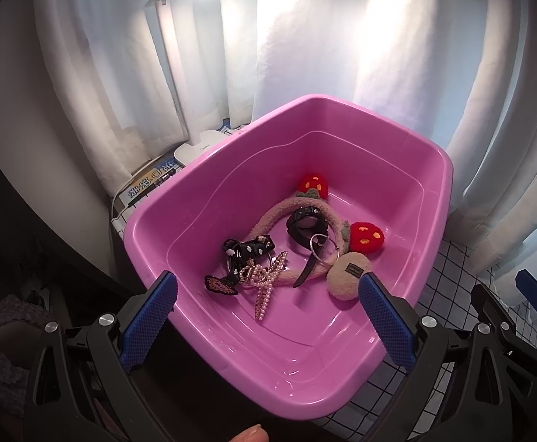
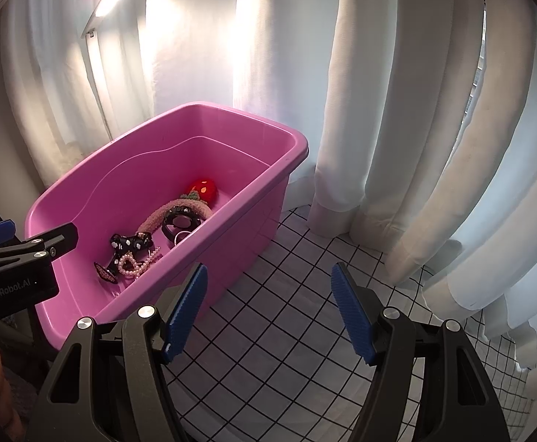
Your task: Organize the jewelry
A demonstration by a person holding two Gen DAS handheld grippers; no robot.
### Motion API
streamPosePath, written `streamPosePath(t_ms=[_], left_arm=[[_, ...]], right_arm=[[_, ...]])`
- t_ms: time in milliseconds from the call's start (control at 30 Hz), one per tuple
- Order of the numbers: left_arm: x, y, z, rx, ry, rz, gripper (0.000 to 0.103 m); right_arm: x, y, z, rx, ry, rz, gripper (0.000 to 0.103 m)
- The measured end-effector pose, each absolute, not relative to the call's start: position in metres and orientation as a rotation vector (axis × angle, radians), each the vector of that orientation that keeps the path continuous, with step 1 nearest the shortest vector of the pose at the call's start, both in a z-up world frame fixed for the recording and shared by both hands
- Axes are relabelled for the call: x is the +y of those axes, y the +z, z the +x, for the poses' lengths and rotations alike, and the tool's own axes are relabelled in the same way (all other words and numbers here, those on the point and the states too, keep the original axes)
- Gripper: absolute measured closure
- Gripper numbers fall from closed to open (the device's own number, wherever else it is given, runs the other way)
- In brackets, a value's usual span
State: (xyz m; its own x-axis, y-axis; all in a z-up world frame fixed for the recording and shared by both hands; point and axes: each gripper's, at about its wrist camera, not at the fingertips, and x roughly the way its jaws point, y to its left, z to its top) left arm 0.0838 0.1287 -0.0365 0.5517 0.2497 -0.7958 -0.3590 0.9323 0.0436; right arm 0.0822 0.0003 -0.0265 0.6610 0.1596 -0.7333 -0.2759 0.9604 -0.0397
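White curtains behind, grid-cloth counter (image 2: 286,294) carrying pink tub (image 1: 430,199); jewelry sits mid-tub: pearl clip (image 1: 264,287), fuzzy headband (image 1: 268,221), keyring (image 1: 323,250). Left gripper (image 1: 268,316) and right gripper (image 2: 268,309) both wide open, empty; I'd drop left straight onto the clip, pinching clear of the tangle. Left view shows the whole pile; right view loses the near items behind the tub wall but shows bare counter beside the tub.

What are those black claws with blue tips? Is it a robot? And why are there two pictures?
No robot here: a person holds two grabbing tools, one per hand, each with its own camera. One picture looks along the left gripper, the other along the right gripper. Both are open and hold nothing. The left one points into a pink tub standing on a checked cloth. In the tub lie a fuzzy headband with red mushrooms, a pearl hair clip, a black bow, a black watch and a metal ring.
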Motion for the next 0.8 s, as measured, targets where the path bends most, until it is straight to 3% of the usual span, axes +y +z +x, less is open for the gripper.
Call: streamPosePath(t_ms=[800], left_arm=[[0.1336,-0.0392,0.0833,0.927,0.366,-0.142,0.006]], right_arm=[[0.0051,-0.0330,0.0835,0.828,0.254,-0.164,0.037]])
